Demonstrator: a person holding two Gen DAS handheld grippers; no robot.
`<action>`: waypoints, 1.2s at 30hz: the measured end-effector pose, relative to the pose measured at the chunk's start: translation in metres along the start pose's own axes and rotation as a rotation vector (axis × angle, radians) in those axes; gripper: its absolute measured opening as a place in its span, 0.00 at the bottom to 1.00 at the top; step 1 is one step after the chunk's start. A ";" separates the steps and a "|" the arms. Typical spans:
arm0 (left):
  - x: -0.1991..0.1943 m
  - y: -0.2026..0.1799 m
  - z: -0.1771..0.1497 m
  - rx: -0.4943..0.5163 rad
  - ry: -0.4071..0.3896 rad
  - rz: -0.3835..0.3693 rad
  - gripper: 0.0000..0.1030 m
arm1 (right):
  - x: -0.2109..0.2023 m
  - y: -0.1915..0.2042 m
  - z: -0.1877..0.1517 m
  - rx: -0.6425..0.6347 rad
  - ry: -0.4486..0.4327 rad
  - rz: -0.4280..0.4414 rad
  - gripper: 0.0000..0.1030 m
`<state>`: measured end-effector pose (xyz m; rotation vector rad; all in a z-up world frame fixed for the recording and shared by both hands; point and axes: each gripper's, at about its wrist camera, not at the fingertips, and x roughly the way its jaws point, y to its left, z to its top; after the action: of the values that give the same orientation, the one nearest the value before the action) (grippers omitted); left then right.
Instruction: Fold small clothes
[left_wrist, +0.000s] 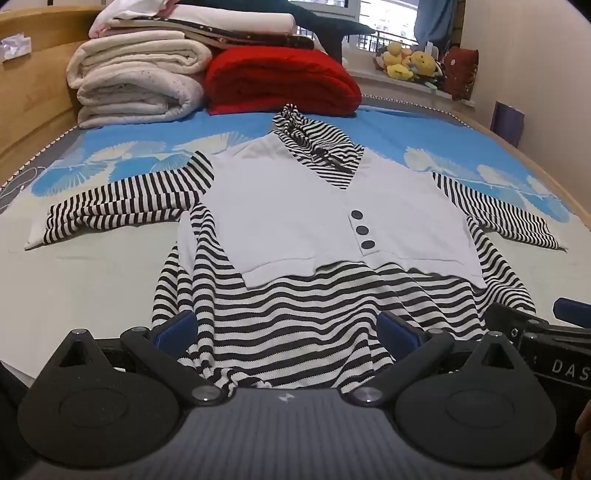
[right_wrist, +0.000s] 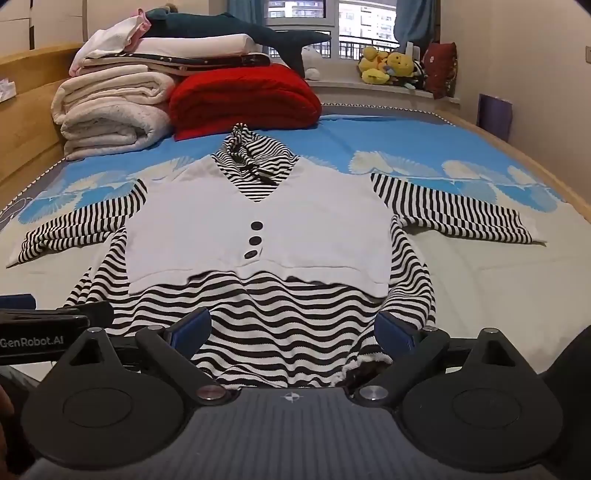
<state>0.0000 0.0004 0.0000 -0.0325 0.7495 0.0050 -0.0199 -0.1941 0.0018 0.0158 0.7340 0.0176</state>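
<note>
A small top (left_wrist: 295, 206) lies flat on the bed, face up: white vest front with three dark buttons, black-and-white striped sleeves, hood and hem. It also shows in the right wrist view (right_wrist: 258, 221). Both sleeves spread out sideways. My left gripper (left_wrist: 288, 328) is open, its blue pads either side of the left part of the striped hem. My right gripper (right_wrist: 291, 328) is open over the right part of the hem. The right gripper's body (left_wrist: 554, 343) shows at the left view's right edge.
The bed (right_wrist: 480, 295) has a blue and white patterned cover. At its head lie folded white blankets (right_wrist: 110, 110) and a red blanket (right_wrist: 243, 99). A wooden headboard (left_wrist: 29, 92) is on the left. Stuffed toys (right_wrist: 388, 66) sit on the windowsill.
</note>
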 end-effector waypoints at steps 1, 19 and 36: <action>0.000 0.000 0.000 0.000 0.001 -0.003 1.00 | 0.000 0.000 0.000 0.002 0.001 -0.002 0.92; 0.003 -0.003 -0.002 0.016 0.023 0.000 1.00 | -0.002 0.005 0.000 -0.031 -0.012 0.031 0.92; 0.006 -0.001 -0.003 0.009 0.024 0.002 1.00 | -0.002 0.007 0.000 -0.040 -0.012 0.039 0.92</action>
<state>0.0025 -0.0005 -0.0069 -0.0234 0.7730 0.0029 -0.0215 -0.1872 0.0033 -0.0074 0.7216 0.0696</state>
